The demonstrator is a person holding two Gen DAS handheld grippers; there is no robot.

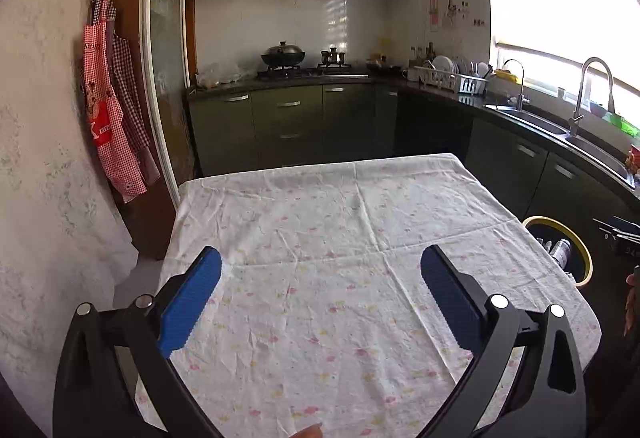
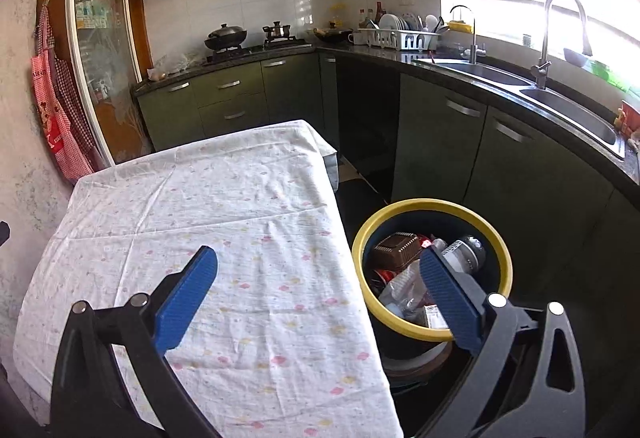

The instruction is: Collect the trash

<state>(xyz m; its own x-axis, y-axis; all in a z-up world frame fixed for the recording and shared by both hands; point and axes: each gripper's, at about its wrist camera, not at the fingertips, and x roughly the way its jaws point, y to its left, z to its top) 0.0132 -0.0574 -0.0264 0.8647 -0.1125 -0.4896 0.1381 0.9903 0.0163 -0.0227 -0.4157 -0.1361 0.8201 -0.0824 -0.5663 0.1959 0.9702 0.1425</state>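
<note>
A round bin with a yellow rim stands on the floor right of the table. It holds trash: a brown plastic tray, a can and crumpled clear plastic. The bin's rim also shows in the left wrist view, past the table's right edge. My left gripper is open and empty above the table's white flowered cloth. My right gripper is open and empty, over the table's right edge, its right finger in front of the bin. No trash shows on the cloth.
Green kitchen cabinets with a stove and wok stand behind the table. A dark counter with a double sink and dish rack runs along the right. Red checked aprons hang on the left wall.
</note>
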